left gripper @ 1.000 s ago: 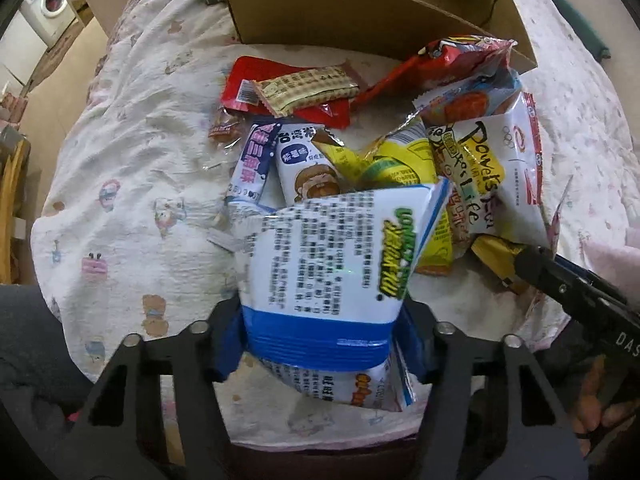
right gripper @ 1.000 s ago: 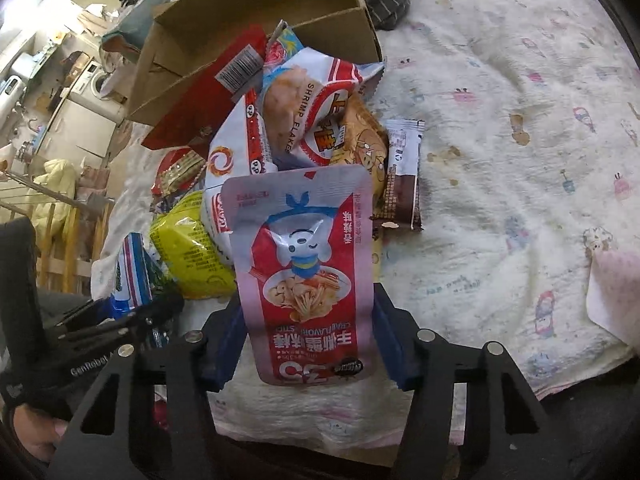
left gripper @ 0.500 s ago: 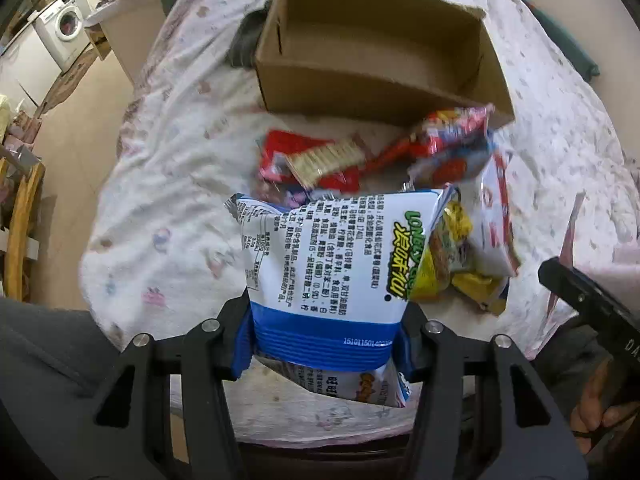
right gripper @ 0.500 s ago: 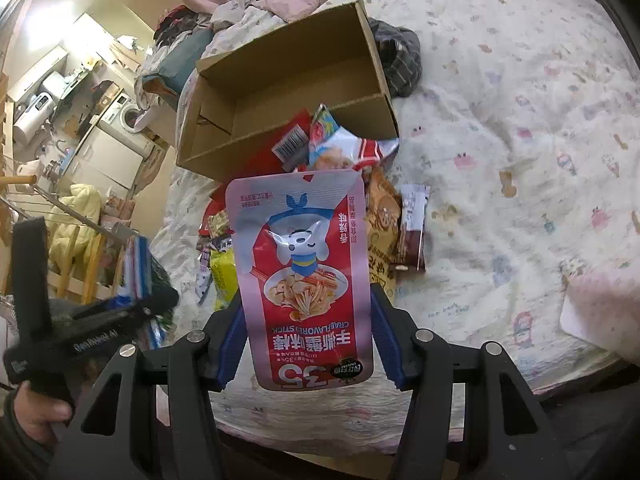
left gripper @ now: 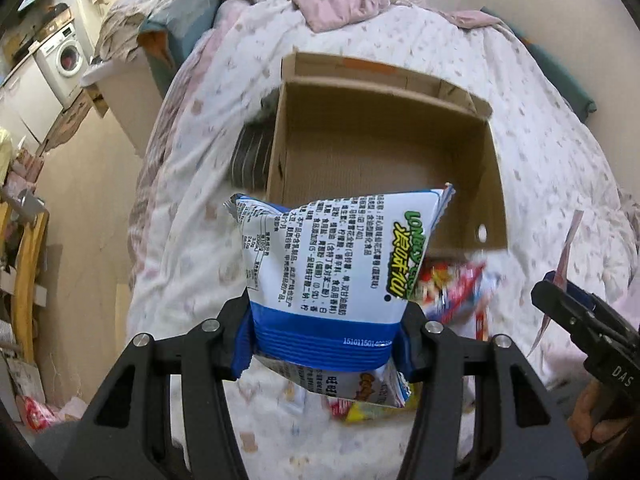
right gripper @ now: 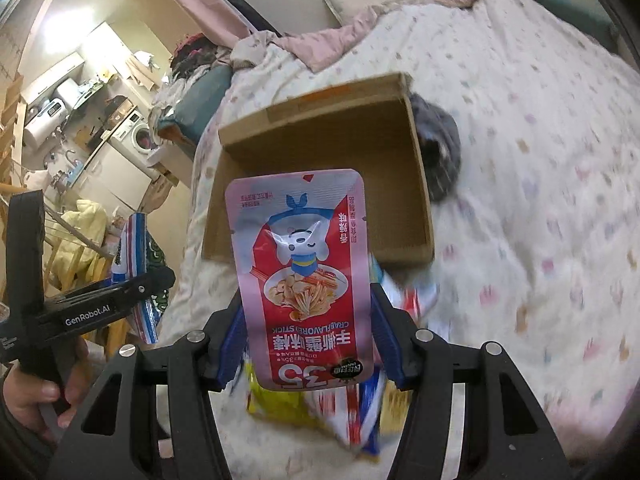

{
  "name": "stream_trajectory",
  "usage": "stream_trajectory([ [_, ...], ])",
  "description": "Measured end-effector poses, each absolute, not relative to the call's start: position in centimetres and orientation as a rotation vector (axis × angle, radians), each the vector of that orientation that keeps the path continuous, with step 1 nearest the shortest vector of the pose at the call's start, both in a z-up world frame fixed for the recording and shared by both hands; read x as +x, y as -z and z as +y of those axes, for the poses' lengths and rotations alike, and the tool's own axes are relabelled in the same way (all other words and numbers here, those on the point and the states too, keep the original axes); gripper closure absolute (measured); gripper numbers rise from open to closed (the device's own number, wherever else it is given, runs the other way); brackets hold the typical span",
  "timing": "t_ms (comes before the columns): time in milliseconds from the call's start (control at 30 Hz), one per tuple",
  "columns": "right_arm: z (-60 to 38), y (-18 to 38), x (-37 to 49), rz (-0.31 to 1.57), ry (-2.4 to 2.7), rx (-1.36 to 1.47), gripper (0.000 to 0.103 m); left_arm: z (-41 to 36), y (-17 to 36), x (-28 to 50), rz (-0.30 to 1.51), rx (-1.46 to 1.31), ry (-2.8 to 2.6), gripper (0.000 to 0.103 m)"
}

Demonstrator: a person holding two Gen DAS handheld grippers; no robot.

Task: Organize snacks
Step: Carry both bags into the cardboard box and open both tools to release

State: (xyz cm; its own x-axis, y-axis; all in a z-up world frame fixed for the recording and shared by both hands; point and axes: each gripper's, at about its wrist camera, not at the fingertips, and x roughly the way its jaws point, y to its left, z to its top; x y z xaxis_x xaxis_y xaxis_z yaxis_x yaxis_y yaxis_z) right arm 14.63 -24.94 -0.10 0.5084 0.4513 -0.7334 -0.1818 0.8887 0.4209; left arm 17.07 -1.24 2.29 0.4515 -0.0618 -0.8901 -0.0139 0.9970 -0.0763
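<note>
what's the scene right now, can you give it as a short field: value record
left gripper: shut on white and blue snack bag, lifted off the bed
right gripper: shut on pink and red crab stick pouch, lifted
cardboard box: open, no snacks visible inside, on the bed
remaining snacks: piled in front of the box
dark cloth: beside the box
</note>
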Motion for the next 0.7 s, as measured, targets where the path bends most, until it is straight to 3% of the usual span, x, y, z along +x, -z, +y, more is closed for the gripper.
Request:
stream_trajectory([
  [367,-24.5,0.9,24.0,0.907,-0.377,0.285,0.044,-2.5,-1.7,24.4,1.019,-0.024,0.024,0.052],
  [500,-25.4,3.3,24.6,0.913,-0.383,0.382,0.044,-2.0,0.7,25.7,1.03,-0.079,0.022,0.052],
  [700,-24.6,4.2,25.0,0.93,-0.381,0.3,0.044,-3.1,1.5,26.6,1.008,-0.061,0.02,0.052],
])
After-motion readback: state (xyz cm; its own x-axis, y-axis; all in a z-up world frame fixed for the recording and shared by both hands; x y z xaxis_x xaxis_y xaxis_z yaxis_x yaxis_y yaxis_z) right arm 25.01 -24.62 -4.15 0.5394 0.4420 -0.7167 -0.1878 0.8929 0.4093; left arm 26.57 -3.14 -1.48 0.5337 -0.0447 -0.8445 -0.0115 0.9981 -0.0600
